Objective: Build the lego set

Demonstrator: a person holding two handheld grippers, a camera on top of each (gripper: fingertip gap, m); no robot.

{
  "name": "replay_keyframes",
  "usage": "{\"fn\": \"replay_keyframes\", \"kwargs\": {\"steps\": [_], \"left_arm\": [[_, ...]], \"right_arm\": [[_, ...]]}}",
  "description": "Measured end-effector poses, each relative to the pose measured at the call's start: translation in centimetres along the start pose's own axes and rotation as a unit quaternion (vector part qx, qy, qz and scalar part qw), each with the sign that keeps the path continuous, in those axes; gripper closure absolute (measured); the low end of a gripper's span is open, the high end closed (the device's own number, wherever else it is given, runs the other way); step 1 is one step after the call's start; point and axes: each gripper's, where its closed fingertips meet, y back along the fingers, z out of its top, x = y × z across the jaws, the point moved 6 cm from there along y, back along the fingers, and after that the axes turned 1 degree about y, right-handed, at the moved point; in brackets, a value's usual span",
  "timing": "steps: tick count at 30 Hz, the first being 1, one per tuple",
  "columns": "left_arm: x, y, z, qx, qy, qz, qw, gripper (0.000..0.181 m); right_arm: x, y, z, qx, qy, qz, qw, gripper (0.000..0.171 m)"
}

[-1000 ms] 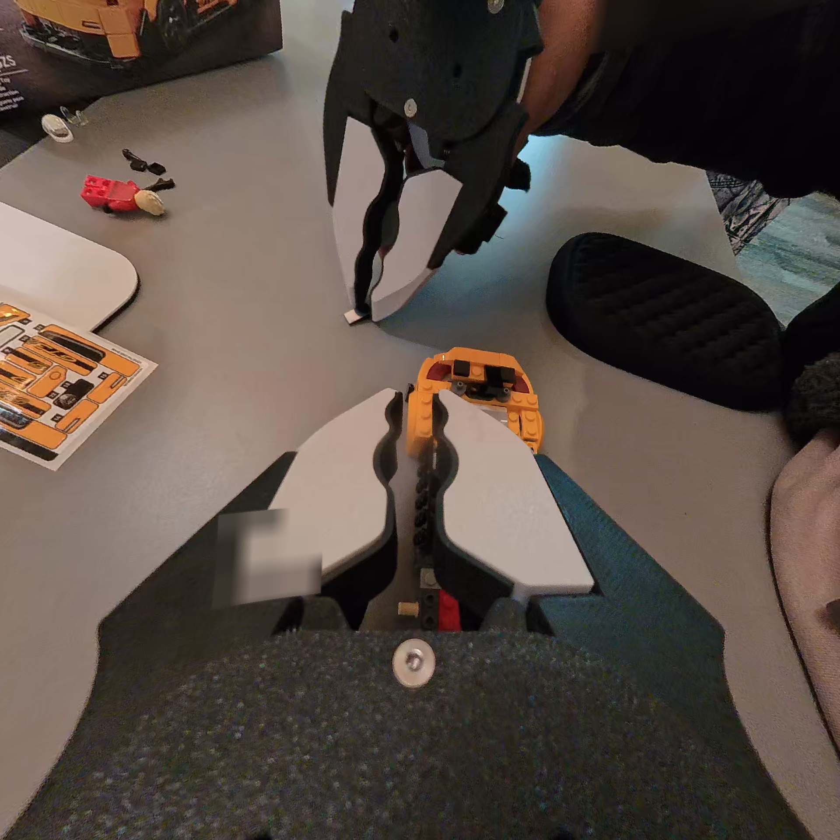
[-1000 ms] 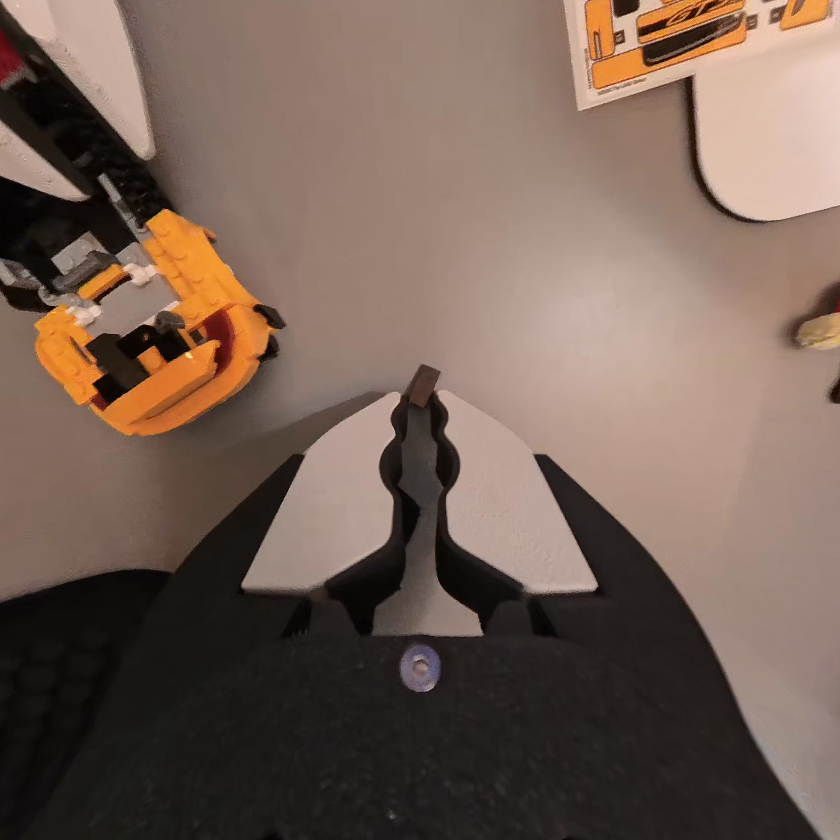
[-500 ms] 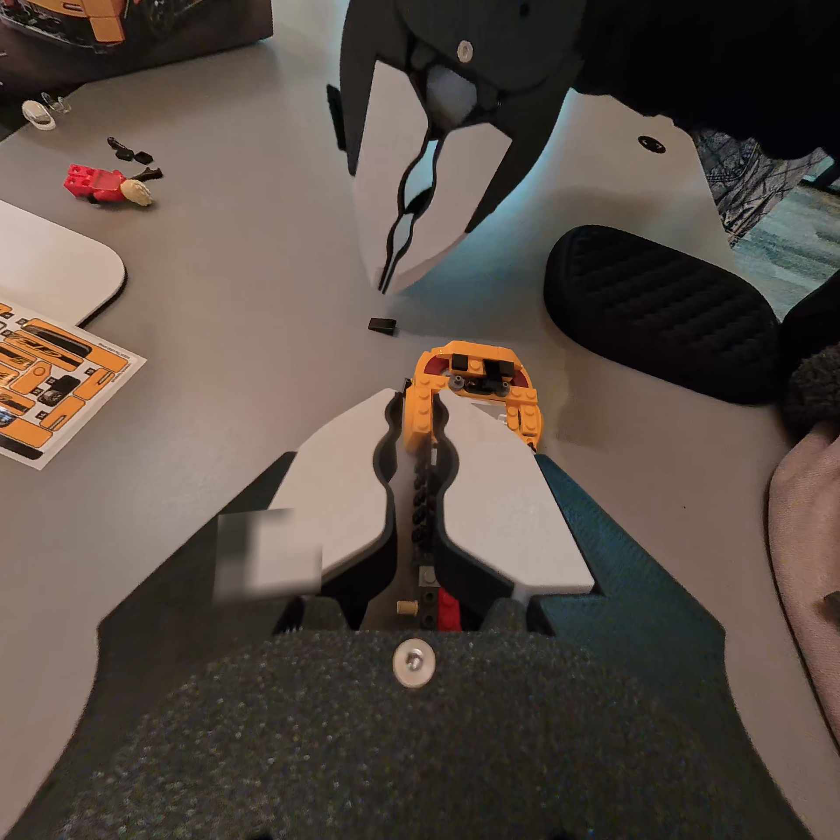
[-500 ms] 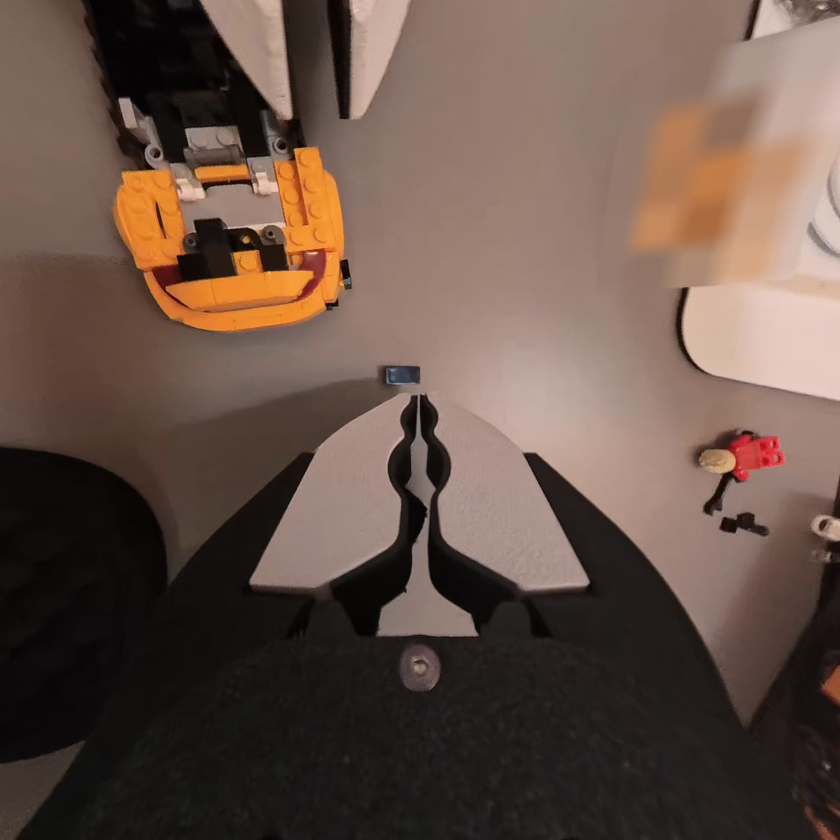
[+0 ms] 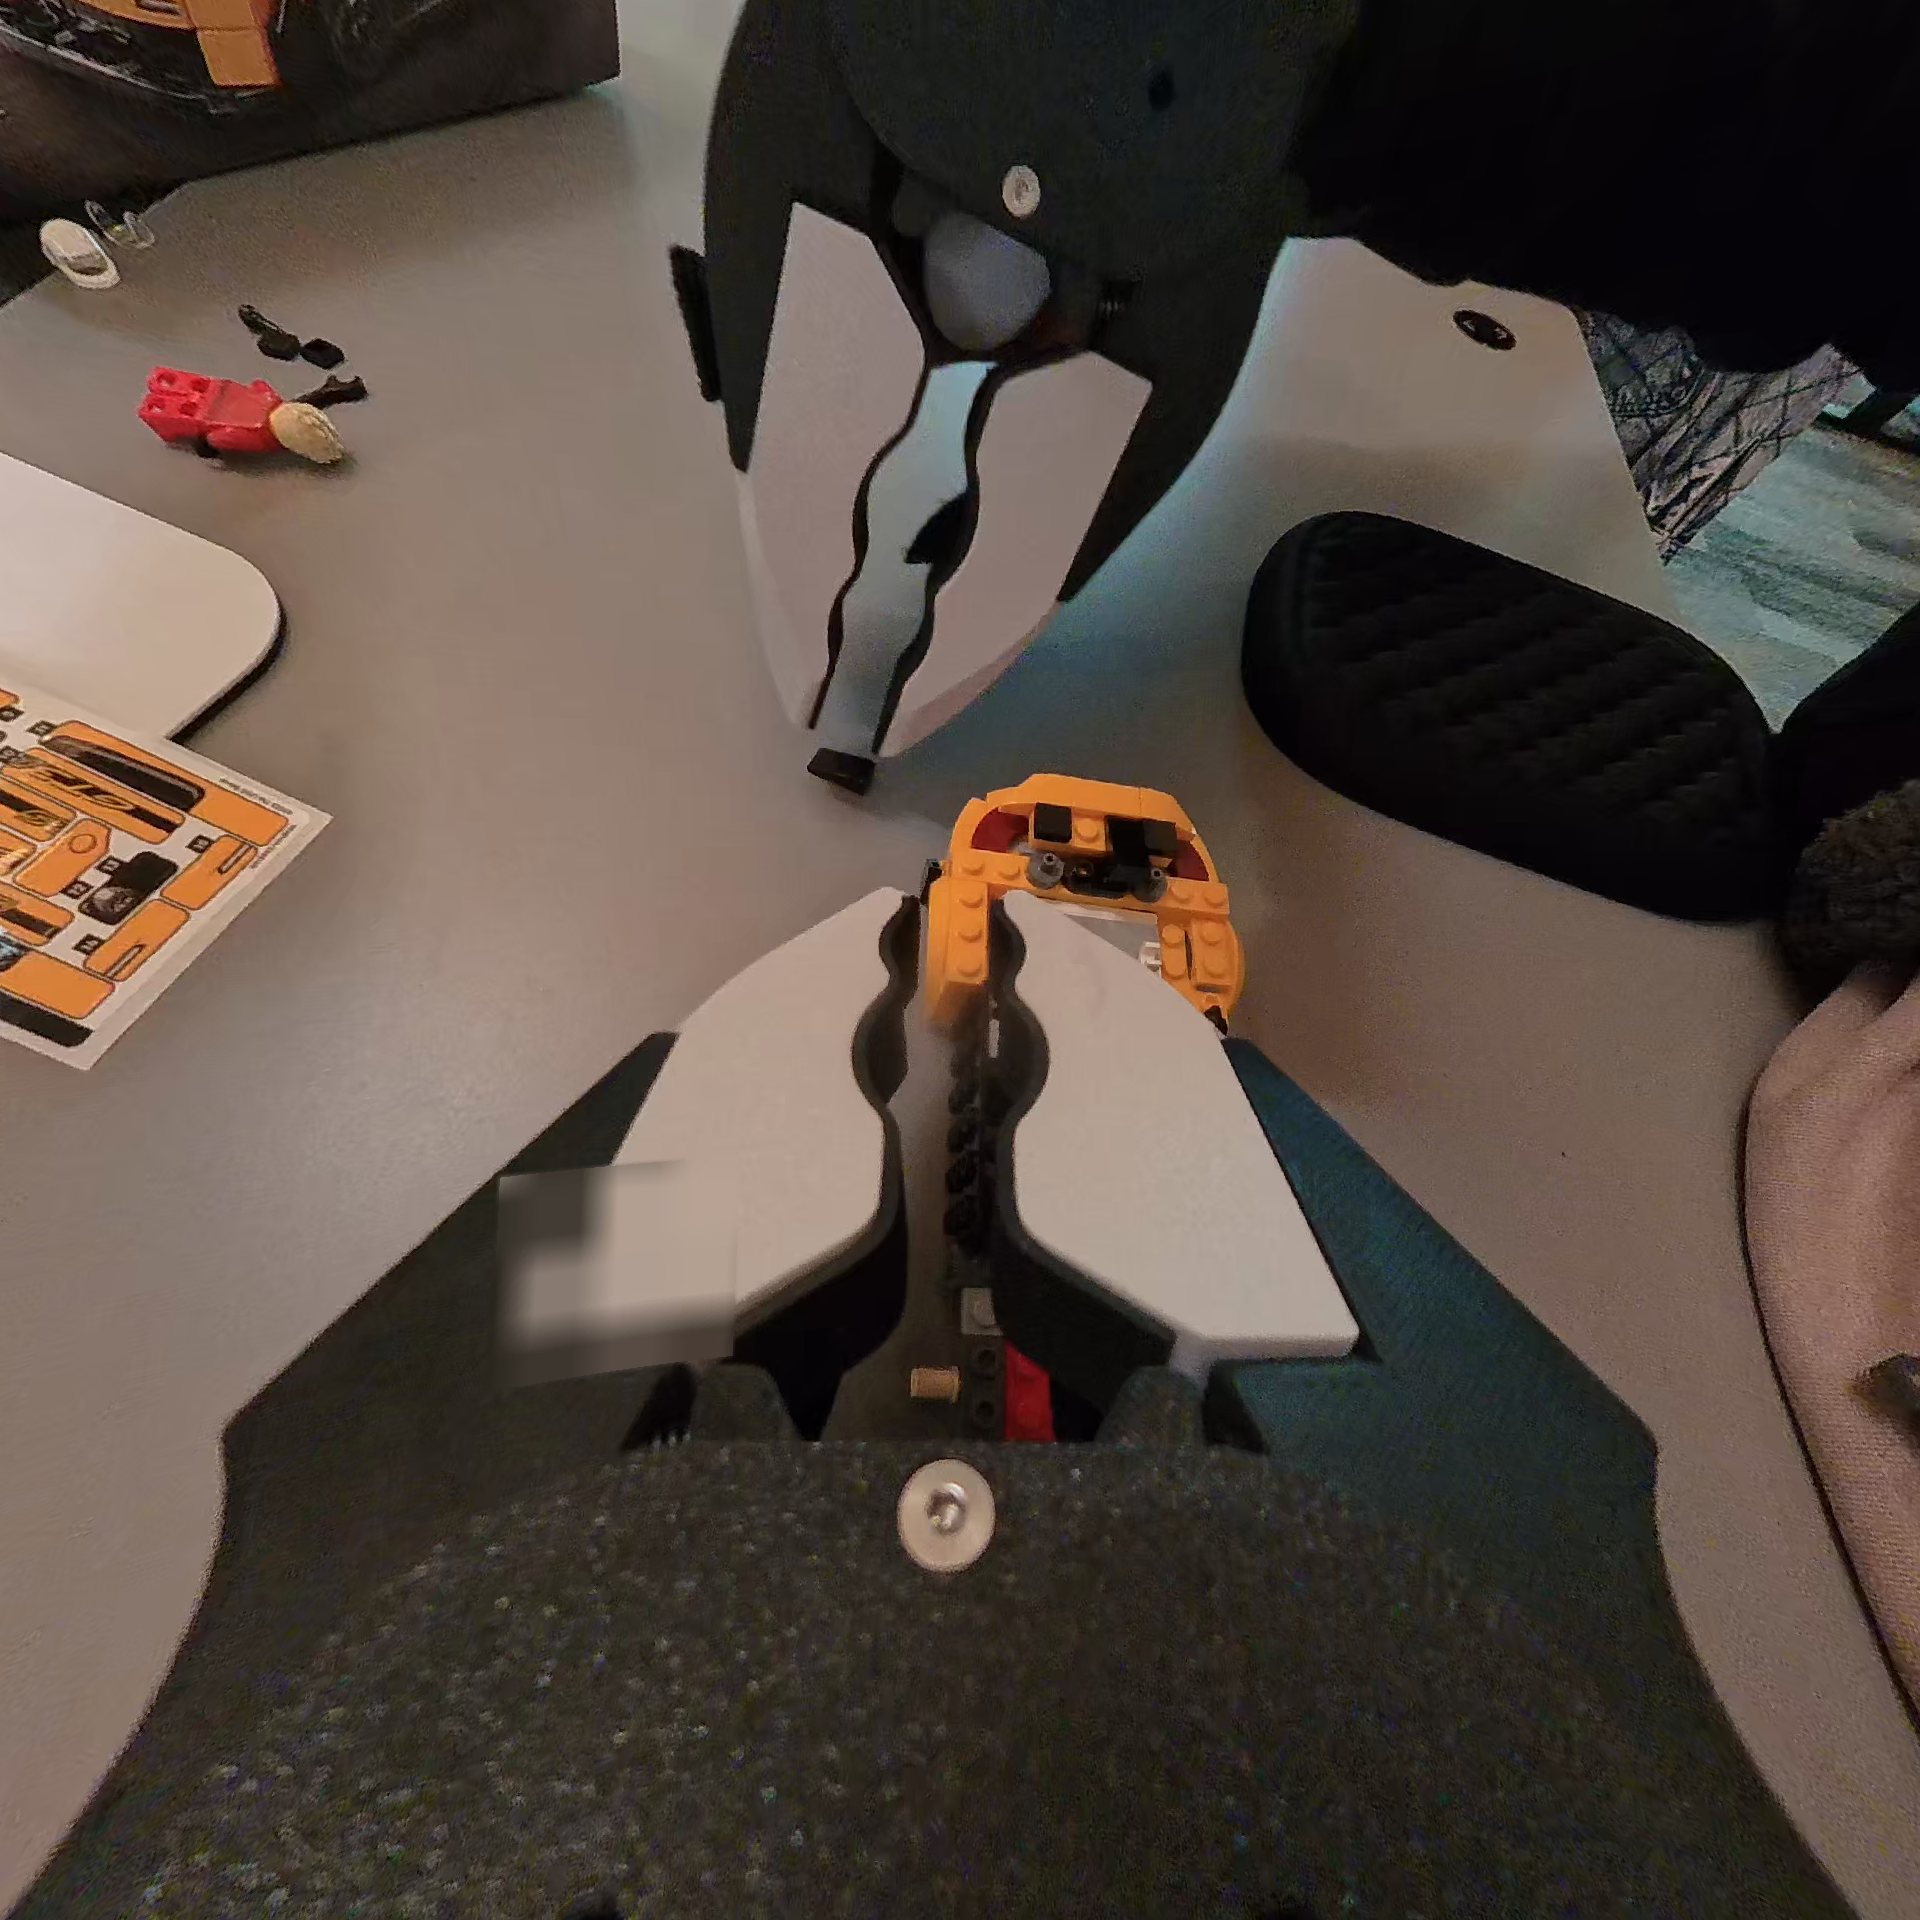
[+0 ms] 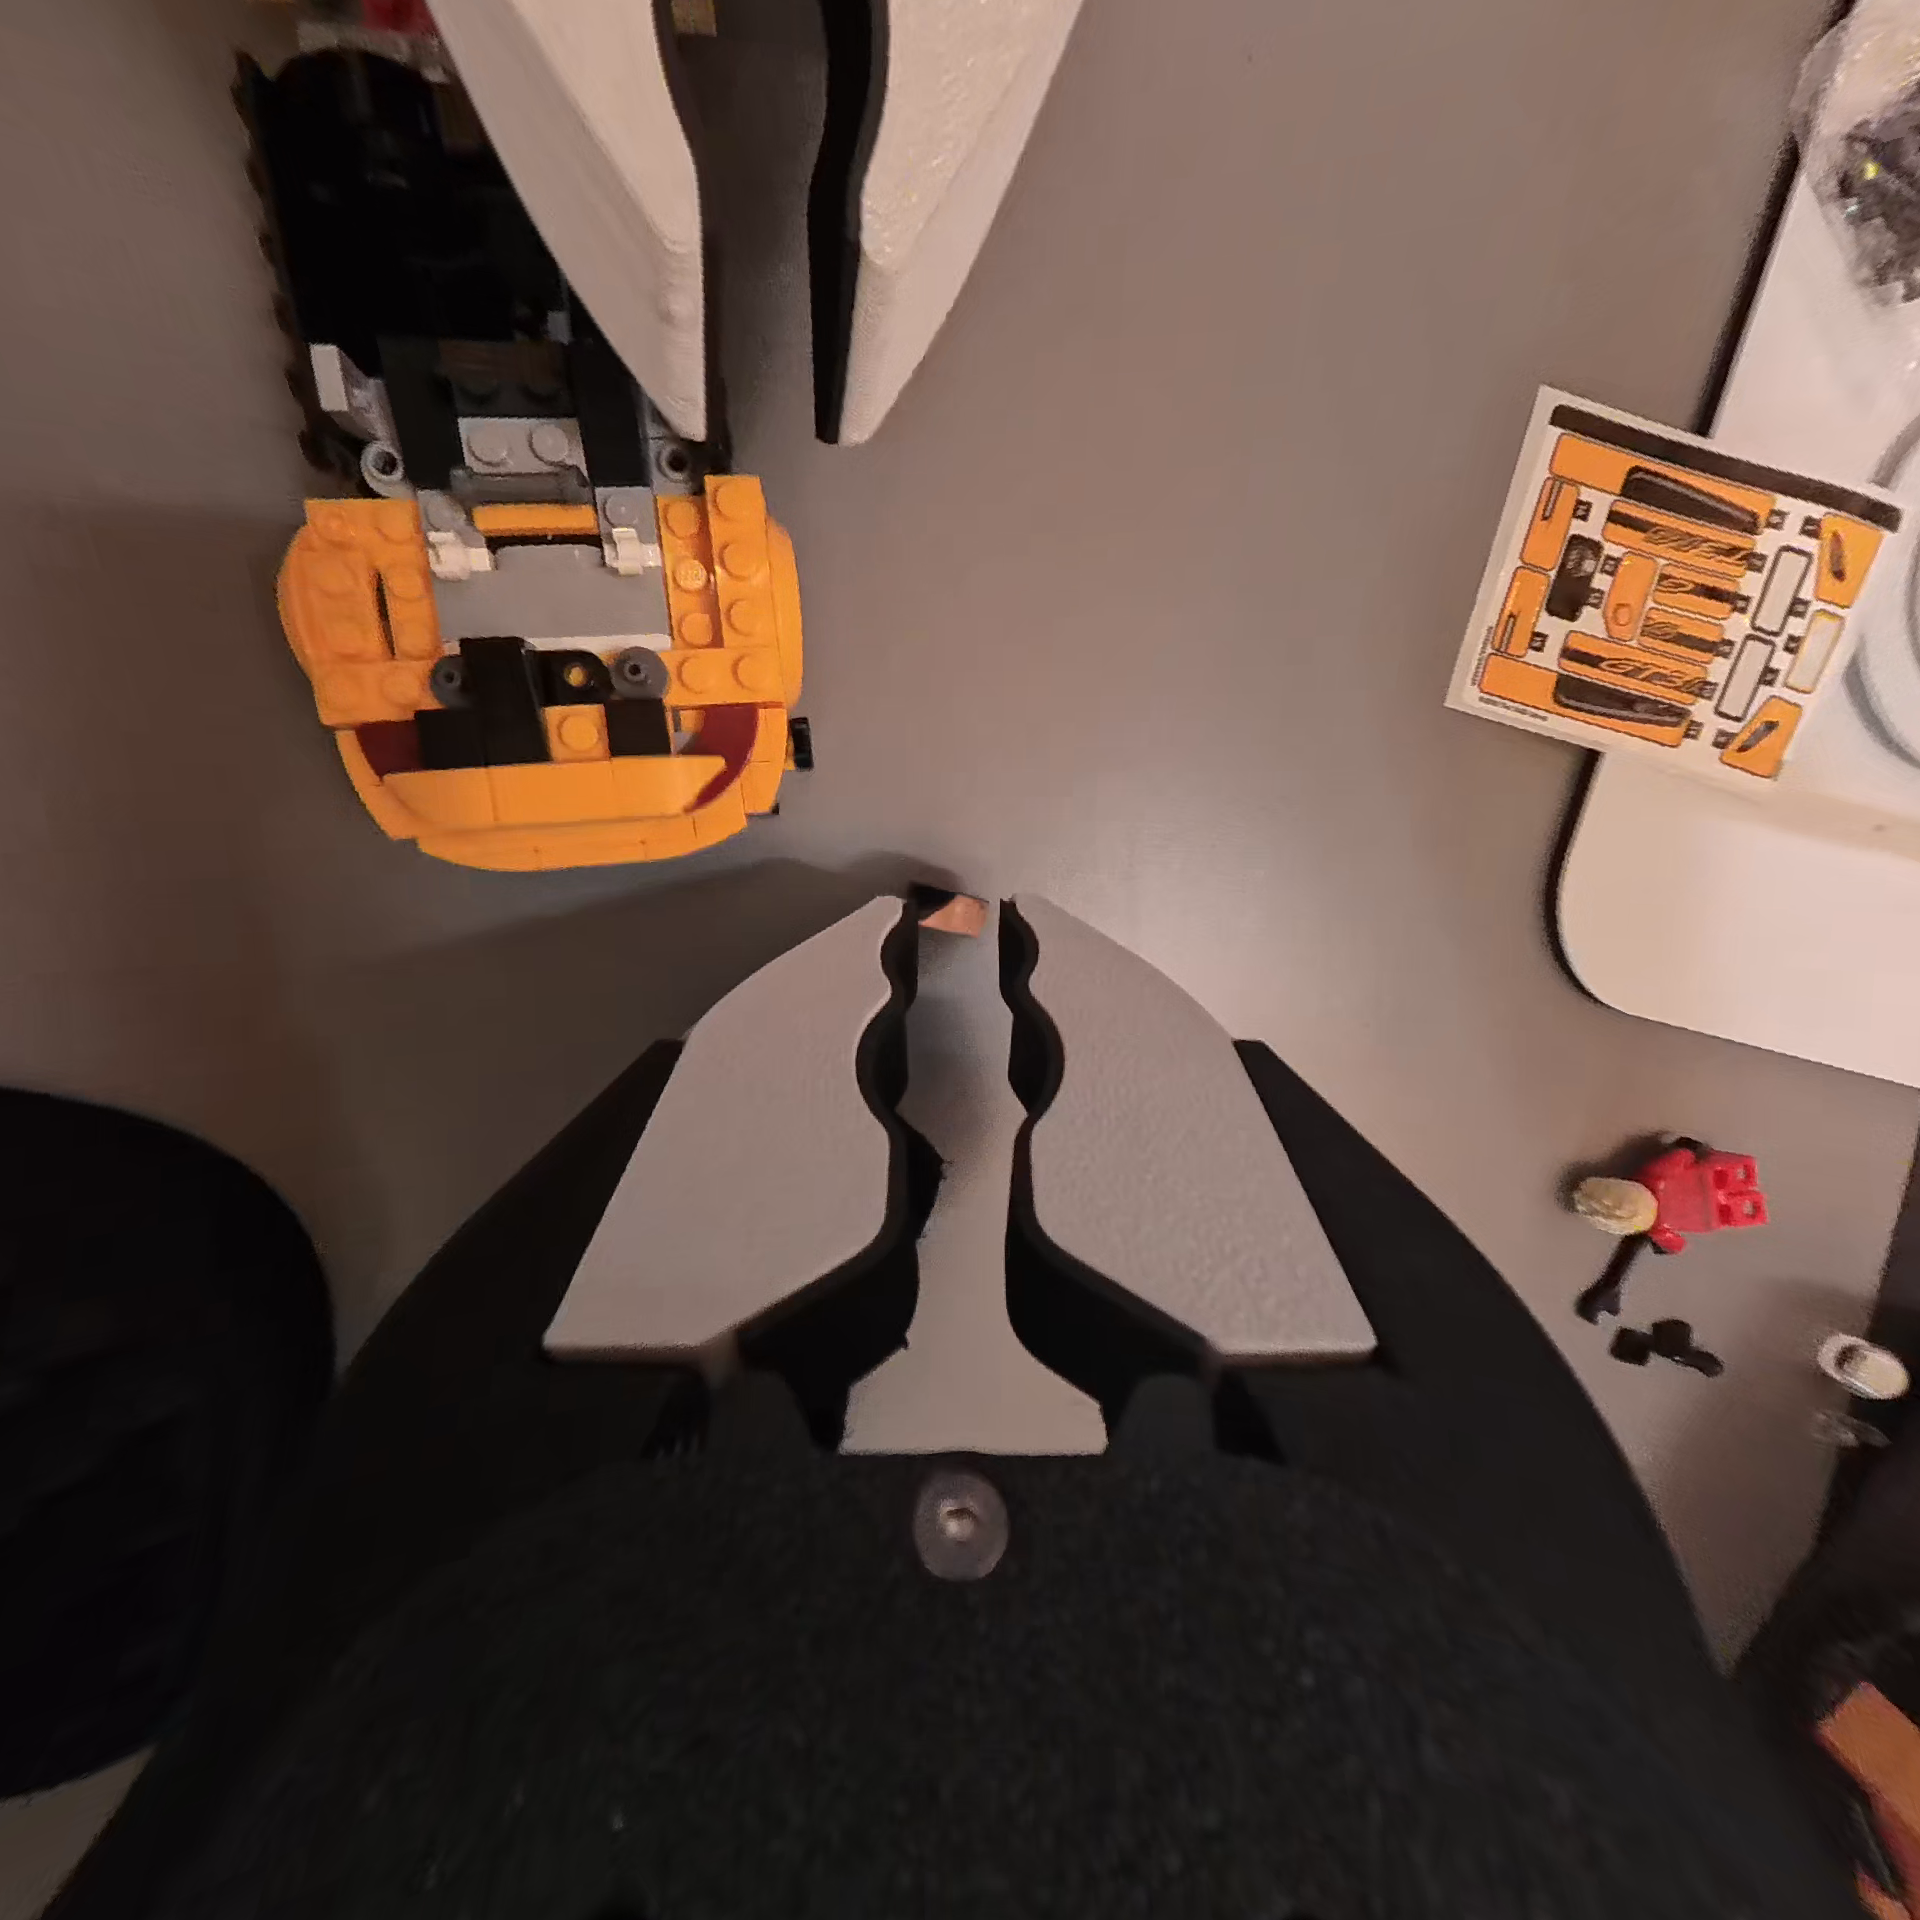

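Straddling small dark tile (image 6: 948, 914) on grey table (image 5: 520, 582) with right gripper (image 5: 847, 743), jaws slightly parted, holding nothing; closing off-centre could flick it away. Left gripper (image 5: 961, 914), narrowly open, bracing orange car (image 6: 540, 665); could slip.

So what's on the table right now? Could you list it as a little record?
Surface: grey table
Model: orange lego car, partly built
Left gripper: fingers shut on the car's side
Right gripper: fingers slightly apart around a small dark piece at their tips, on the table
Sticker sheet: orange, partly on a white tray
Loose parts: red minifigure, small black bits
Also: black padded object
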Motion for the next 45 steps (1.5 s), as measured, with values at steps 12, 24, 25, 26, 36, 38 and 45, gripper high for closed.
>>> {"fn": "replay_keyframes", "kwargs": {"steps": [12, 24, 25, 26, 36, 38, 45], "left_arm": [[0.3, -0.1, -0.3, 0.005, -0.001, -0.004, 1.0, 0.17], [0.1, -0.2, -0.3, -0.002, -0.007, -0.009, 1.0, 0.168], [-0.1, -0.2, -0.1, -0.007, -0.012, -0.01, 1.0, 0.167], [-0.2, -0.1, 0.1, -0.014, -0.019, -0.008, 1.0, 0.166], [-1.8, 0.4, 1.5, -0.058, -0.072, -0.009, 0.996, 0.168], [-1.8, 0.5, 1.5, -0.06, -0.066, -0.016, 0.996, 0.168], [-1.7, 0.2, 1.0, -0.048, -0.061, -0.021, 0.997, 0.168]], "right_arm": [[-1.0, -1.0, 0.7, 0.073, 0.208, 0.1, 0.97, 0.151], [-0.6, 0.7, 1.8, -0.021, 0.0, 0.109, 0.994, 0.164], [-0.3, 1.3, 2.6, -0.05, -0.02, 0.11, 0.992, 0.164], [0.1, 2.0, 3.5, -0.078, -0.033, 0.106, 0.991, 0.164], [2.7, 3.2, 5.6, -0.149, -0.044, 0.071, 0.985, 0.164], [2.8, 3.2, 5.5, -0.16, -0.043, 0.069, 0.984, 0.164], [3.3, 2.8, 4.6, -0.171, -0.049, 0.058, 0.982, 0.164]]}}
